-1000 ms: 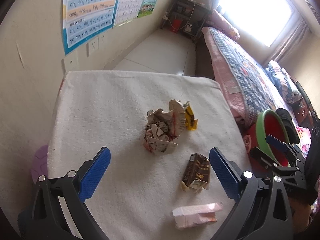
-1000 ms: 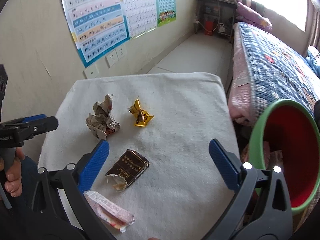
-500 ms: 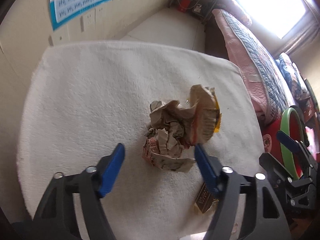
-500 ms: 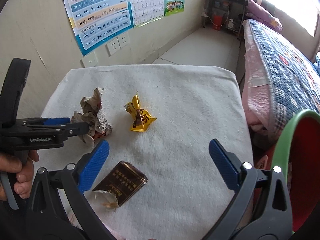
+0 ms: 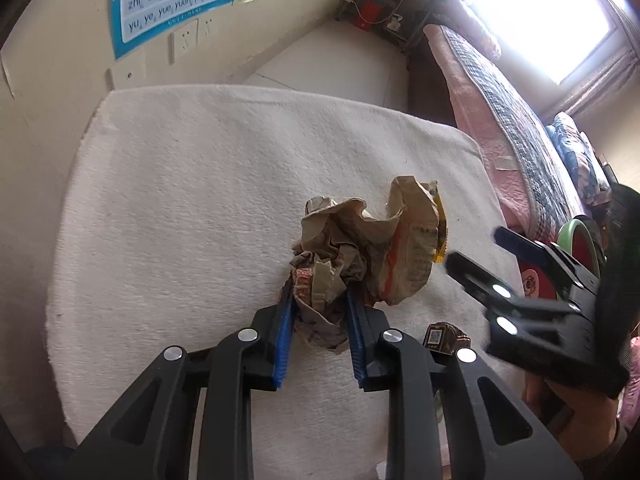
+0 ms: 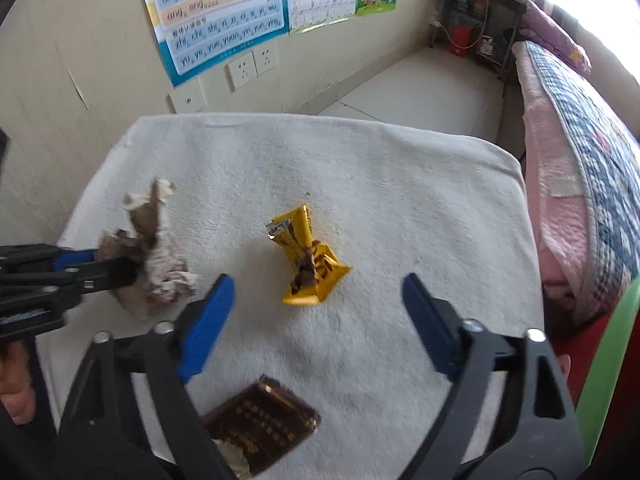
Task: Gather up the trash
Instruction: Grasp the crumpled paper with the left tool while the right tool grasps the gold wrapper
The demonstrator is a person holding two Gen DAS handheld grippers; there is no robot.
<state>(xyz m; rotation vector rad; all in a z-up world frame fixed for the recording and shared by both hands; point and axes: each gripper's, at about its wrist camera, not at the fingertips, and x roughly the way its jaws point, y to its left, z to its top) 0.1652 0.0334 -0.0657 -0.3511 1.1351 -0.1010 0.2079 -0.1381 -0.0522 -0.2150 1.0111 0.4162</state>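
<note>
My left gripper [image 5: 319, 294] is shut on a crumpled newspaper ball [image 5: 360, 252] that rests on the white towel-covered table [image 5: 192, 200]; it also shows in the right wrist view [image 6: 156, 256] at the left. My right gripper [image 6: 316, 292] is open and hovers just short of a yellow wrapper [image 6: 308, 260] lying mid-table. A dark brown packet [image 6: 260, 424] lies below the right gripper, and its corner shows in the left wrist view [image 5: 442, 338]. The right gripper [image 5: 496, 256] appears at the right of the left wrist view.
A green-rimmed red bin [image 5: 576, 248] stands off the table's right edge, also seen in the right wrist view [image 6: 612, 360]. A bed with a quilt [image 6: 592, 152] runs along the right. A wall with posters and sockets [image 6: 244, 68] lies behind the table.
My left gripper moved forward and closed on the newspaper ball. My right gripper moved forward toward the yellow wrapper and stayed open.
</note>
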